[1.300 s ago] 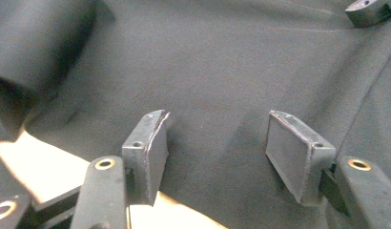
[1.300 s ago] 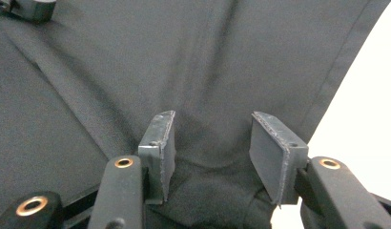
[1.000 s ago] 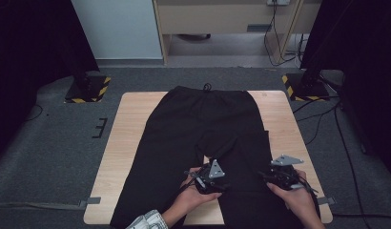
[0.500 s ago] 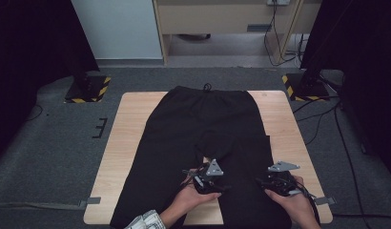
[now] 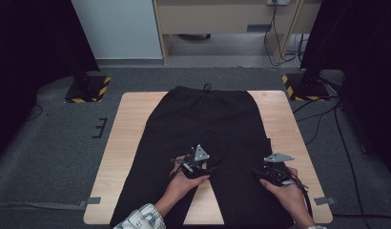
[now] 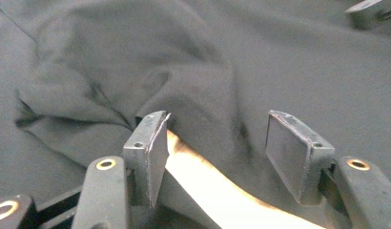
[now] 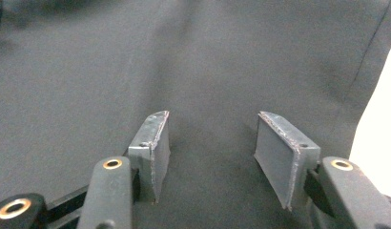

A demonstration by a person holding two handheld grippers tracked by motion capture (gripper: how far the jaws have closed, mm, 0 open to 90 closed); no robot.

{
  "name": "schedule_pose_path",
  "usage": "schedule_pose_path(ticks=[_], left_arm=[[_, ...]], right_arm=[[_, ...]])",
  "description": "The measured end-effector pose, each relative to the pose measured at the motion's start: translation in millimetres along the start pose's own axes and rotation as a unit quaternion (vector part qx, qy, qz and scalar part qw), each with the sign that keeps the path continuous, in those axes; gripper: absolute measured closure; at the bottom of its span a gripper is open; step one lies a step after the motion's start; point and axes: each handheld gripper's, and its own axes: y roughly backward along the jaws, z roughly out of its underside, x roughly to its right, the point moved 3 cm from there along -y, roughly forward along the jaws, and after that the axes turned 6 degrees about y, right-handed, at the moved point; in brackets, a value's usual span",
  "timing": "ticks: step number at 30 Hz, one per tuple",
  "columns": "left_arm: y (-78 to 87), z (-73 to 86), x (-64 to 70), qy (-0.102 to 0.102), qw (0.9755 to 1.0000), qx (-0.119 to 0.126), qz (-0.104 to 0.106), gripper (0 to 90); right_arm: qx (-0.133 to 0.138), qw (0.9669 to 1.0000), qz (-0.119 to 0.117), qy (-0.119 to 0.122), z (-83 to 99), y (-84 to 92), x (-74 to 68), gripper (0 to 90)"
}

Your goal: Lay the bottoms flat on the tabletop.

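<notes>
Left gripper view shows both tongs (image 6: pixel 217 152) released over the trousers (image 6: pixel 260 71); closing here risks pinching a single layer at the crotch.

Bare table (image 5: pixel 131 138) flanking spread black trousers (image 5: pixel 208 119)

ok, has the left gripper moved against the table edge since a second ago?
Yes. The left gripper has slid a little toward the right gripper, farther from the table's left edge, over the trousers' crotch; jaws open.
</notes>
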Motion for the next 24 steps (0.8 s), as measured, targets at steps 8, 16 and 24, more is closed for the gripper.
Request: schedule_pose_path(ticks=[8,16,24], left_arm=[[-4.2,1.0,9.8,-0.006,1.0000,0.003,-0.005,39.4],[-8.4,1.9,16.9,-0.011,0.9999,0.003,-0.001,37.7],[-5.9,3.9,19.8,-0.018,0.9998,-0.001,0.003,38.0]], right_arm=[[0.010,0.9999,0.001,0.001,8.4,6.5,-5.1,45.5],[0.012,0.9999,0.001,0.000,16.3,14.9,-15.8,45.3],[-0.003,0.9998,-0.018,0.001,17.7,20.3,-23.7,42.8]])
